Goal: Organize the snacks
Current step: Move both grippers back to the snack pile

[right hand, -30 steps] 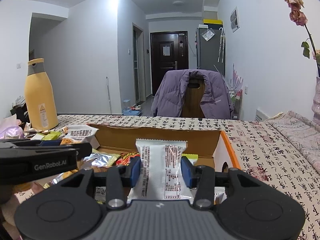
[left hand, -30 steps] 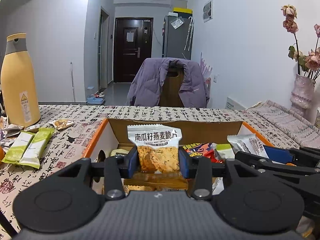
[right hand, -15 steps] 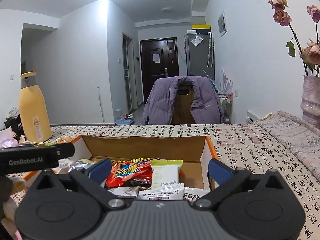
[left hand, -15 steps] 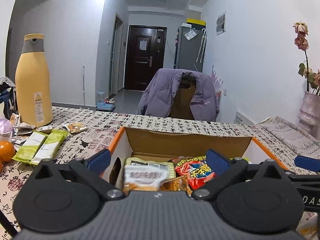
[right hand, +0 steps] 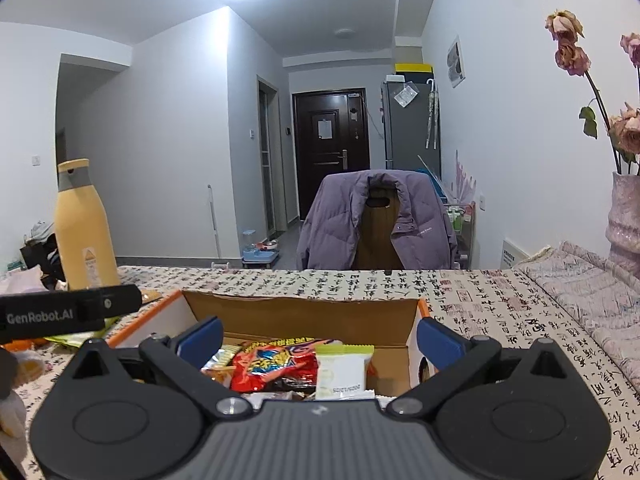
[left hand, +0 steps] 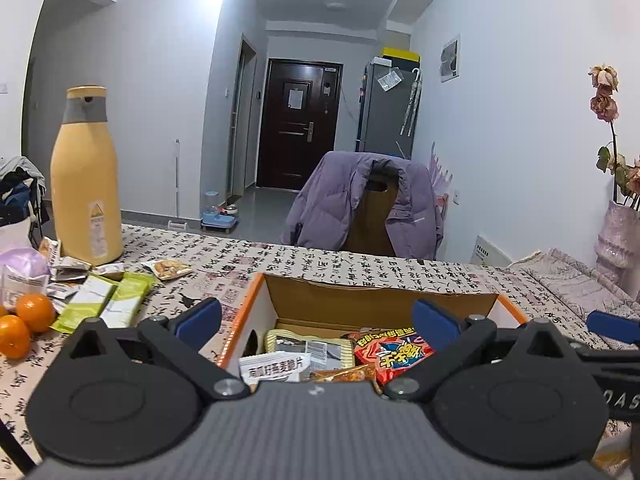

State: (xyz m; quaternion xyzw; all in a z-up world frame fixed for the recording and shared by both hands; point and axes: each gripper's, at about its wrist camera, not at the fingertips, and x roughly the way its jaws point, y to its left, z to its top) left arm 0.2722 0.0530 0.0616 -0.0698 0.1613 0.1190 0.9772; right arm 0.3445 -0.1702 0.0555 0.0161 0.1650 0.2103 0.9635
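Looking along the left wrist view, the left gripper (left hand: 316,322) was seen spread wide and empty, its jaws just opened, above the cardboard box (left hand: 380,300); the oat crisp packet (left hand: 274,367) lay inside.

Right wrist view: the right gripper (right hand: 320,336) was likewise opened, holding nothing, the white packet (right hand: 343,372) in the box. Both packets were judged light, crinkly and slippery, best pinched at a sealed edge.

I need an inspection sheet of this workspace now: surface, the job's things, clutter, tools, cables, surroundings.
Surface: table under calligraphy-print cloth.
Job's things: cardboard box holding a red snack packet and others; two green bars lie outside it.
Clutter: yellow bottle, oranges.
Tools: left tool and right tool open, empty, above the box.
Cables: nothing seen.
Surroundings: purple jacket on chair, dark door, vase of dried roses.
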